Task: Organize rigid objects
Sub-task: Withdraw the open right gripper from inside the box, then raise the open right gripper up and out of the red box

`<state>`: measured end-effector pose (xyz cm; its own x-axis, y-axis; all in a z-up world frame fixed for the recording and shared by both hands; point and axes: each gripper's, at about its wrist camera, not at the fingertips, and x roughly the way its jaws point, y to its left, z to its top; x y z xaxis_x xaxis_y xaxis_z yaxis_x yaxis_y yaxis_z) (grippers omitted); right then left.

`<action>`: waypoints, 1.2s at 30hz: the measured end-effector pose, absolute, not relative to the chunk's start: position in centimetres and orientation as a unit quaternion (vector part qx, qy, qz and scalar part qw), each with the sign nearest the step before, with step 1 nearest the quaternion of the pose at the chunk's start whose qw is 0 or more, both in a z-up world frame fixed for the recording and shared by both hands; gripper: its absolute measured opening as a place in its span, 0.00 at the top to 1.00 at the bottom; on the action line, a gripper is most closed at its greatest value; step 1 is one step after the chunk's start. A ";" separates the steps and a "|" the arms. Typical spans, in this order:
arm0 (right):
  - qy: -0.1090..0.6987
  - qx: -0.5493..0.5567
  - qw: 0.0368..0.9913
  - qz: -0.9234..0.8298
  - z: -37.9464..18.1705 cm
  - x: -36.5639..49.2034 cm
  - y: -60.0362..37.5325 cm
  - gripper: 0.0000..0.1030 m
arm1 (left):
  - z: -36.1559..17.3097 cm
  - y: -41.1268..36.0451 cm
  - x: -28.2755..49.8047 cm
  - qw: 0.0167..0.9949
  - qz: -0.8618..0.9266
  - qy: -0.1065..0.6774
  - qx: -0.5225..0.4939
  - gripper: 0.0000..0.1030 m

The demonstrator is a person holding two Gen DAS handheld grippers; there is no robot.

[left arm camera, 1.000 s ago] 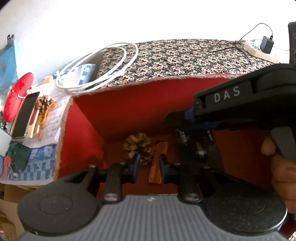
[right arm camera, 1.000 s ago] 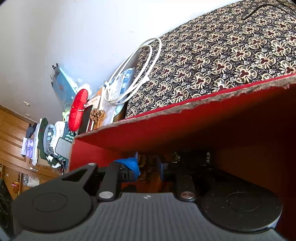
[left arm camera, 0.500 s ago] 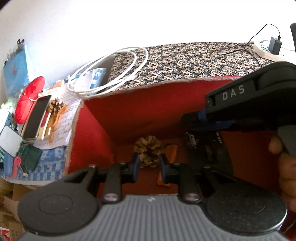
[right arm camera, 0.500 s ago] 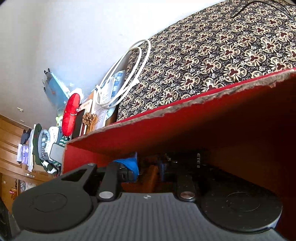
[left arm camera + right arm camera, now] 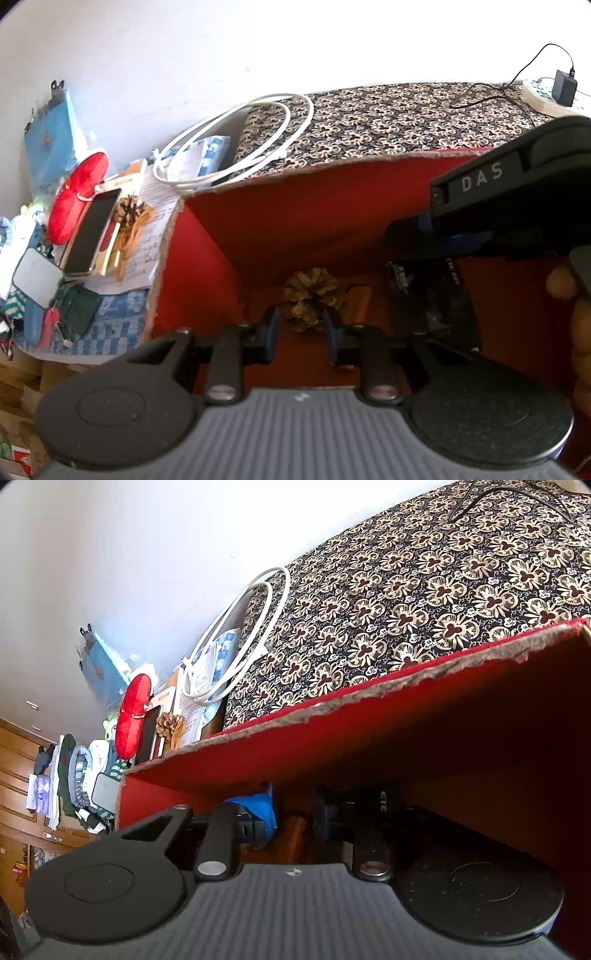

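A red open box [image 5: 295, 206] holds a pine cone [image 5: 312, 293], a brown wooden piece [image 5: 356, 304] and a black tool [image 5: 430, 295]. My left gripper [image 5: 301, 332] is open and empty, just above the box floor in front of the pine cone. My right gripper [image 5: 293, 812] reaches into the box from the right; its body shows in the left wrist view [image 5: 498, 206]. Its jaws stand apart with nothing between them, near the brown piece [image 5: 293, 834] and the black tool [image 5: 373, 805].
Left of the box lie a phone [image 5: 92, 232], a red case [image 5: 75, 195], a second pine cone [image 5: 129, 210], papers and a white cable coil [image 5: 236, 144]. A patterned cushion [image 5: 388, 118] lies behind the box, with a charger [image 5: 563, 88] at far right.
The left gripper has drawn back and shifted left, so the pine cone now sits between its fingertips in view. The right gripper has pulled back slightly inside the box.
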<state>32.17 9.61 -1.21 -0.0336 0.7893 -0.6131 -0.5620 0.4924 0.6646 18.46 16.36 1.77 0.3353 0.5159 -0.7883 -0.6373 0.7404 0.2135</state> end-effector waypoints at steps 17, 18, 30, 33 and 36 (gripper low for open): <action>0.527 0.106 0.684 0.494 -1.4 32.2 9.8 0.91 | 1.5 16.5 18.7 0.791 0.387 0.470 -0.059 0.73; 0.526 0.107 0.683 0.495 -1.4 32.2 9.8 0.91 | 1.5 16.6 18.7 0.790 0.389 0.471 -0.059 0.73; 0.521 0.114 0.691 0.488 -1.4 32.3 9.7 0.91 | 1.4 16.5 18.7 0.777 0.407 0.478 -0.049 0.73; 0.520 0.118 0.696 0.481 -1.4 32.3 9.4 0.91 | 1.4 16.5 18.6 0.775 0.408 0.479 -0.050 0.73; 0.521 0.116 0.697 0.478 -1.4 32.3 9.4 0.91 | 1.4 16.6 18.5 0.775 0.410 0.479 -0.051 0.73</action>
